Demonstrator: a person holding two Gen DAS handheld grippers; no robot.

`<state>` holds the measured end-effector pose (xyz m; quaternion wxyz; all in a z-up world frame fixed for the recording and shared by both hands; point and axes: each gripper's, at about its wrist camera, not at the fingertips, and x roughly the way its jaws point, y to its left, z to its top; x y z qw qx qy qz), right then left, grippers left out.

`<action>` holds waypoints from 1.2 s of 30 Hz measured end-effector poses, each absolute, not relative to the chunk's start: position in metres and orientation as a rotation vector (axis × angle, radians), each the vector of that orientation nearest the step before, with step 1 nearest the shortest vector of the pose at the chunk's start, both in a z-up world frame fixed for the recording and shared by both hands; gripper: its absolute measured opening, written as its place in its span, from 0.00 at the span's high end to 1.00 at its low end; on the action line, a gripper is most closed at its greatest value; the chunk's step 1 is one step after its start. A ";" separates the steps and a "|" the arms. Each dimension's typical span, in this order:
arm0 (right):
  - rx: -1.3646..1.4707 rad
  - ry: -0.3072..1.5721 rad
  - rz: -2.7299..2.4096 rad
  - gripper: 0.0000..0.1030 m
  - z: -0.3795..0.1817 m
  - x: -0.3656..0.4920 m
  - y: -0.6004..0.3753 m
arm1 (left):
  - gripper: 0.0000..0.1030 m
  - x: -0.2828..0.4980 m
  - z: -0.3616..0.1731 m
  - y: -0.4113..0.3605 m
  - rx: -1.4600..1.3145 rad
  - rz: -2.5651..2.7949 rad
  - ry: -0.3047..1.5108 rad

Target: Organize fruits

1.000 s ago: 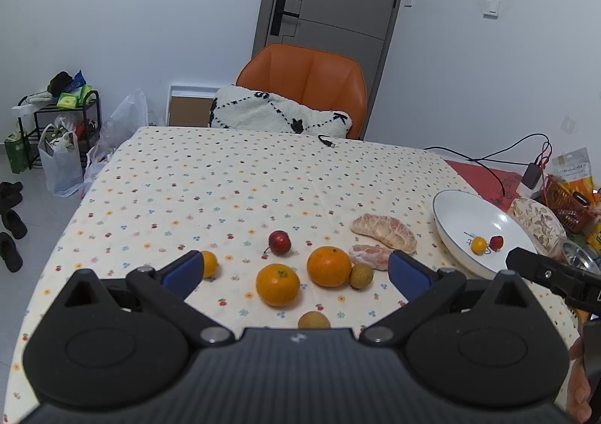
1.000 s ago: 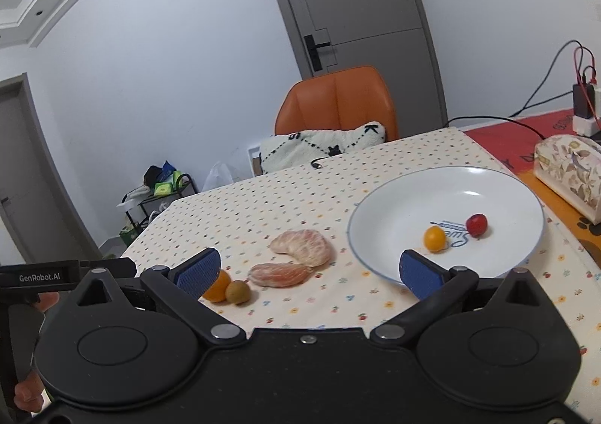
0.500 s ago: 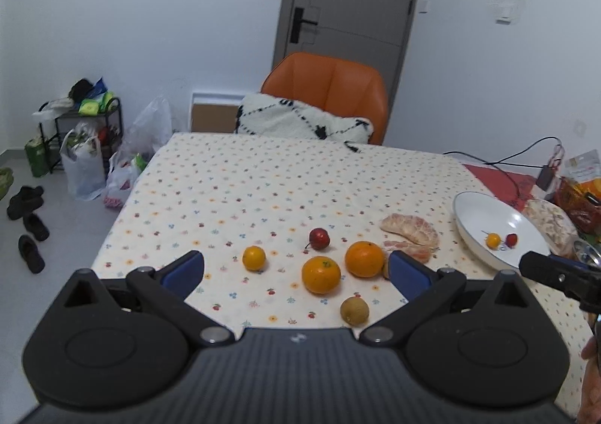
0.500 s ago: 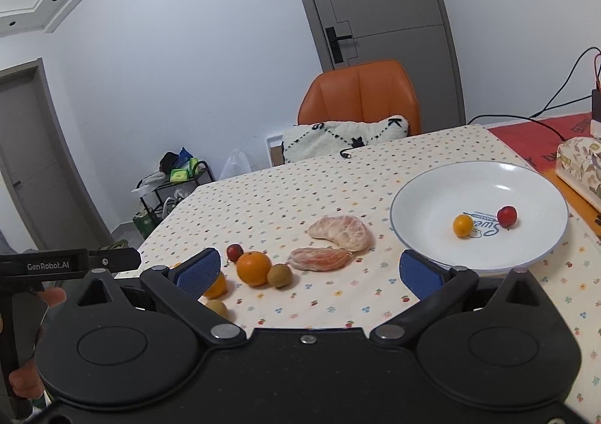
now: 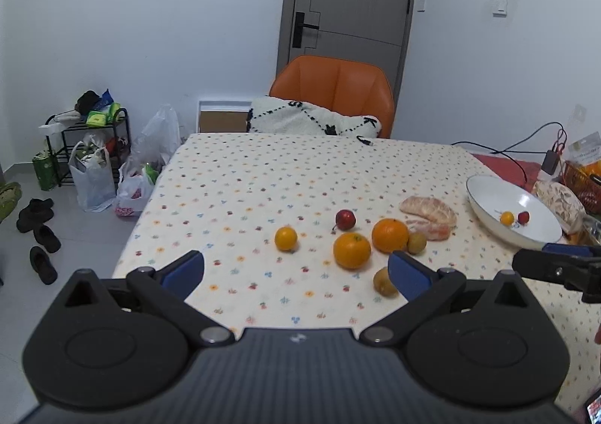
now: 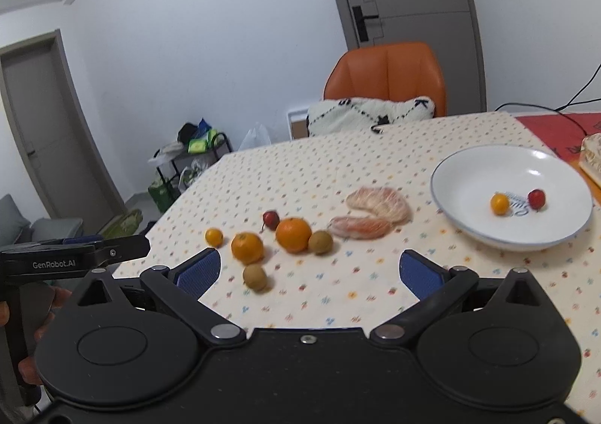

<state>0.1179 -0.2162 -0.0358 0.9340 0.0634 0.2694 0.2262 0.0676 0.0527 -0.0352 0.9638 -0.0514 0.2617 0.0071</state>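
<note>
Fruit lies on the patterned tablecloth (image 5: 263, 176): two oranges (image 5: 352, 250) (image 5: 390, 235), a small yellow-orange fruit (image 5: 286, 238), a red fruit (image 5: 345, 219), two brown kiwis (image 5: 384, 281) (image 5: 417, 242) and two peeled pomelo pieces (image 5: 428, 209) (image 6: 360, 227). A white plate (image 6: 473, 176) at the right holds a small yellow fruit (image 6: 499, 203) and a small red fruit (image 6: 536, 198). My left gripper (image 5: 296, 271) is open and empty, short of the fruit. My right gripper (image 6: 308, 271) is open and empty, also short of the fruit.
An orange chair (image 5: 332, 95) with a white cushion (image 5: 311, 119) stands at the table's far side. Cables (image 5: 514, 149), a basket and snack packs sit at the right. A rack (image 5: 86, 138), bags and shoes are on the floor at the left.
Both grippers have pulled back and swung left, so the fruit now looks smaller and further right in each view. Both stayed open.
</note>
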 end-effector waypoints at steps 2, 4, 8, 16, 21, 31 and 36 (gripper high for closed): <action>0.123 0.563 0.469 0.00 -0.039 0.117 -0.211 | 0.00 0.067 -0.040 0.055 -0.115 0.002 0.535; 0.116 0.570 0.482 0.00 -0.041 0.116 -0.207 | 0.00 0.065 -0.043 0.056 -0.114 0.003 0.533; 0.100 0.587 0.492 0.00 -0.046 0.115 -0.197 | 0.00 0.066 -0.052 0.059 -0.134 0.006 0.545; 0.070 0.637 0.532 0.00 -0.057 0.125 -0.178 | 0.00 0.072 -0.060 0.068 -0.164 0.010 0.542; 0.051 0.636 0.556 0.11 -0.061 0.133 -0.164 | 0.02 0.078 -0.062 0.072 -0.176 0.017 0.547; 0.015 0.684 0.605 0.41 -0.078 0.155 -0.144 | 0.11 0.093 -0.069 0.071 -0.166 0.005 0.564; 0.015 0.710 0.615 0.48 -0.087 0.168 -0.138 | 0.13 0.102 -0.072 0.070 -0.174 0.000 0.575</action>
